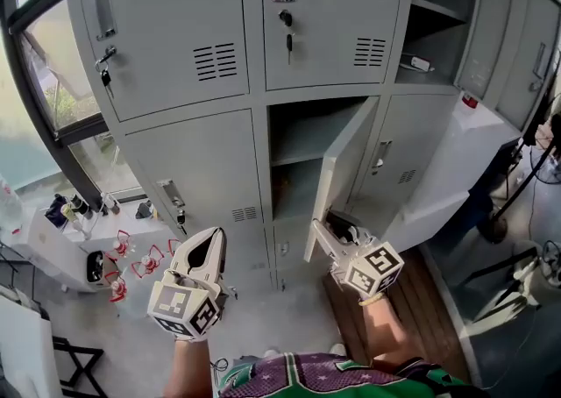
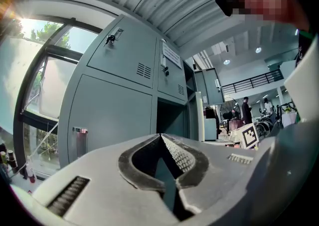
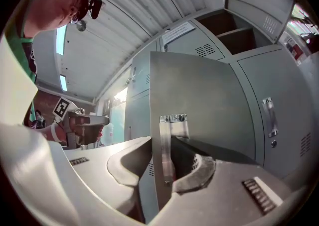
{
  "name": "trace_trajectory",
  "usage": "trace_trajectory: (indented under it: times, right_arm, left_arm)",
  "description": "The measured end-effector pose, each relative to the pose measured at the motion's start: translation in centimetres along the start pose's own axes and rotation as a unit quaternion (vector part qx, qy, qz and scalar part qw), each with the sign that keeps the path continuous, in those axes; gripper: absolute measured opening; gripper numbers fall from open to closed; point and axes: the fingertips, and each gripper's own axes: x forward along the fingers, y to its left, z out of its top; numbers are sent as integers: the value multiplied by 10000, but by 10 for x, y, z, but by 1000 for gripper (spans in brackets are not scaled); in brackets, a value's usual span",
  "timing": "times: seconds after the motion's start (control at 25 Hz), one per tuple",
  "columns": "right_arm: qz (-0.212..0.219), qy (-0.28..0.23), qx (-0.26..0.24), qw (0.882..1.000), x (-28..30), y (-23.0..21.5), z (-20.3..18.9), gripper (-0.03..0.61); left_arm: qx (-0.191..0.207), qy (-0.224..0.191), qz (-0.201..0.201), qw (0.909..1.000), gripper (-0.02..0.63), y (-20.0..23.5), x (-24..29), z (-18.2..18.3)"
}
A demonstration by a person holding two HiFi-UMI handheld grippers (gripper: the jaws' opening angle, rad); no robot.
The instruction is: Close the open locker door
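Observation:
The grey locker door of a lower compartment stands half open, swung out to the right of its dark opening. My right gripper holds the door's free edge near its bottom. In the right gripper view the door and its metal latch strip sit between the jaws, with the pads against them. My left gripper hangs shut and empty to the left, in front of the neighbouring closed door. The left gripper view has its tips together and the open compartment beyond.
Closed lockers surround the open one, with keys hanging in a lock above. An upper right locker stands open with shelves. A low white table with bottles sits at the left under a window. A white panel leans at the right.

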Motion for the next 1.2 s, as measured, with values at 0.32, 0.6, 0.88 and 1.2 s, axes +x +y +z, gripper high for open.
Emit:
trace_trajectory:
  times: [0.32,0.6,0.88,1.2]
  right_arm:
    - [-385,62,-70,9992,23,2,0,123]
    - [-335,151,-141,9992,44,4,-4,118]
    - [44,177,-209,9996,70,2,-5,114]
    - [191,173,-243,9994,97,-6,-4,117]
  left_arm:
    - [8,158,-553,9983,21,26,7,-7]
    - [-81,122,-622,9980,21,33,27,-10]
    - [-44,39,-490,9988,21,37,46,1]
    - [97,44,-387,9992,21,36,65,6]
